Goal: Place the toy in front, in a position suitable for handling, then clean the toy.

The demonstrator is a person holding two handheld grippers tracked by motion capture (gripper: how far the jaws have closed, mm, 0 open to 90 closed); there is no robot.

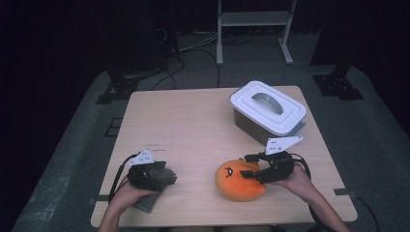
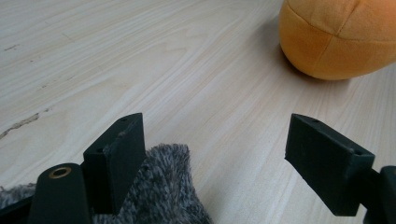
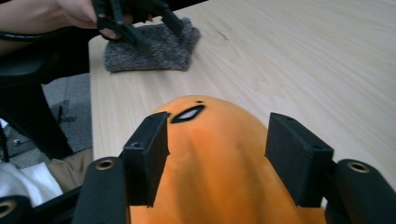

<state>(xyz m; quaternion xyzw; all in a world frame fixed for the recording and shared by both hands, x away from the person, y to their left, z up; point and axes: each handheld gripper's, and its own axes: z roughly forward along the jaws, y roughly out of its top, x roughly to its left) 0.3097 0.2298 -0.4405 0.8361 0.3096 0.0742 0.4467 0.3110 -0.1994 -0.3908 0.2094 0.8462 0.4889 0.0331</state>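
The left gripper (image 1: 167,178) rests low at the near left of the wooden table (image 1: 183,121), its jaws standing apart with nothing pressed between them. A grey fuzzy cloth (image 2: 163,186) lies on the table under and just beside its left jaw, as the left gripper view shows; the other jaw stands over bare wood. In the high view the cloth (image 1: 147,200) reaches the near edge of the table beneath the left hand (image 1: 130,193).

To the right of it, well apart across open wood, the orange plush toy (image 1: 239,181) lies near the table's front edge, its stitched face turned up. The right gripper (image 1: 251,166) sits over the toy from the right side. Its jaws straddle the top of the toy (image 3: 219,158), one on each flank, and they stand open: gaps show between the pads and the plush, so the toy lies between them unclamped. The right hand (image 1: 297,181) holds the gripper just beside the toy.

Farther back on the right stands a white-lidded box (image 1: 268,113) with a grey handle, its lid on, apart from both grippers.
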